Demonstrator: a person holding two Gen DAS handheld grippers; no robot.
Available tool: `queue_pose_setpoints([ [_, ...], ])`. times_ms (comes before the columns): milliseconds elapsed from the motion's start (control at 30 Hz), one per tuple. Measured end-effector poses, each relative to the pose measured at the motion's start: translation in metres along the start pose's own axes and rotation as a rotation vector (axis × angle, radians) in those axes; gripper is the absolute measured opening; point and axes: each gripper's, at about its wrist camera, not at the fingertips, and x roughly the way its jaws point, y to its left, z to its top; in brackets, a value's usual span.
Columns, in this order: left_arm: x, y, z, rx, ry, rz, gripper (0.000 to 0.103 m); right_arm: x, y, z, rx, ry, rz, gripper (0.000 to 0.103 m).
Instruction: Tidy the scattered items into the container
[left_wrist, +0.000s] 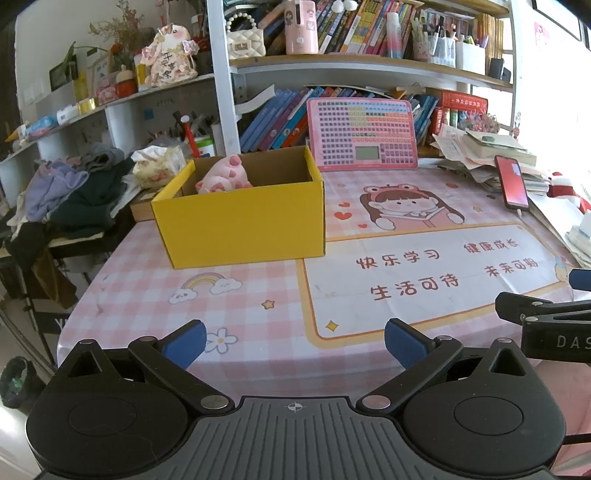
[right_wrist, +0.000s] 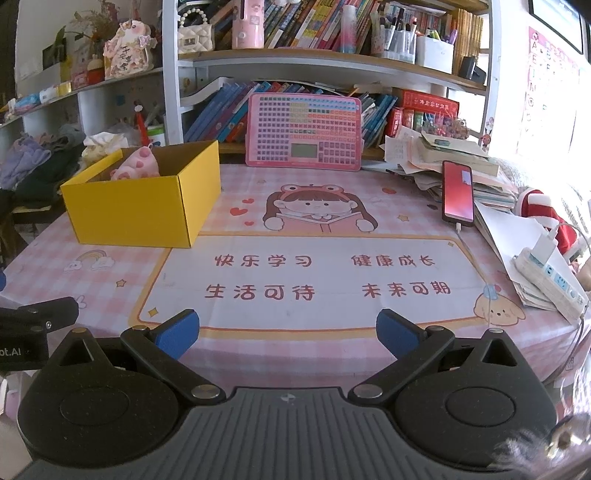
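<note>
A pink plush toy (left_wrist: 223, 176) lies inside the yellow cardboard box (left_wrist: 240, 218), tucked against its left wall, with its long axis running up and to the right in the left wrist view and one paw-like end raised above the rim. In the right wrist view the toy (right_wrist: 137, 164) and box (right_wrist: 140, 206) sit in the upper left of the frame. The box rests on the pink checked table mat (left_wrist: 258, 306), its long side facing the cameras. Both tools are well apart from it, low in their frames. The left gripper (left_wrist: 293, 343) has its blue pads spread wide with nothing between them; the right gripper (right_wrist: 288, 334) is likewise spread and empty. A red phone (right_wrist: 458, 194) leans on papers at the right.
</note>
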Motion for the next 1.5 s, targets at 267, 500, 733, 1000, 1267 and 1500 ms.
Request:
queue_pose_setpoints([
  [267, -0.0021, -0.0022, -0.0005, -0.011, -0.007, 0.006, 0.103, -0.0008, -0.0005, -0.0002, -0.009, -0.004, 0.007, 0.103],
  [500, -0.0025, -0.002, -0.0008, -0.011, -0.003, 0.007, 0.103, 0.0005, -0.0021, -0.0004, -0.012, 0.004, 0.011, 0.103],
  [733, -0.0016, -0.0023, -0.0005, -0.009, 0.001, 0.002, 0.103, 0.0018, -0.0031, -0.0012, -0.015, 0.008, 0.012, 0.103],
  [1000, -0.0005, -0.0018, -0.0005, -0.01, 0.005, 0.001, 0.103, 0.0028, -0.0029, -0.0011, -0.019, 0.008, 0.015, 0.103],
  [1267, 0.0008, 0.0018, 0.0, -0.02, 0.008, 0.004, 0.103, 0.0037, 0.0002, 0.0009, -0.029, 0.008, 0.017, 0.103],
  [1500, 0.0013, 0.002, 0.0008, -0.014, 0.004, 0.002, 0.103, 0.0039, 0.0006, 0.0008, -0.029, 0.007, 0.016, 0.103],
])
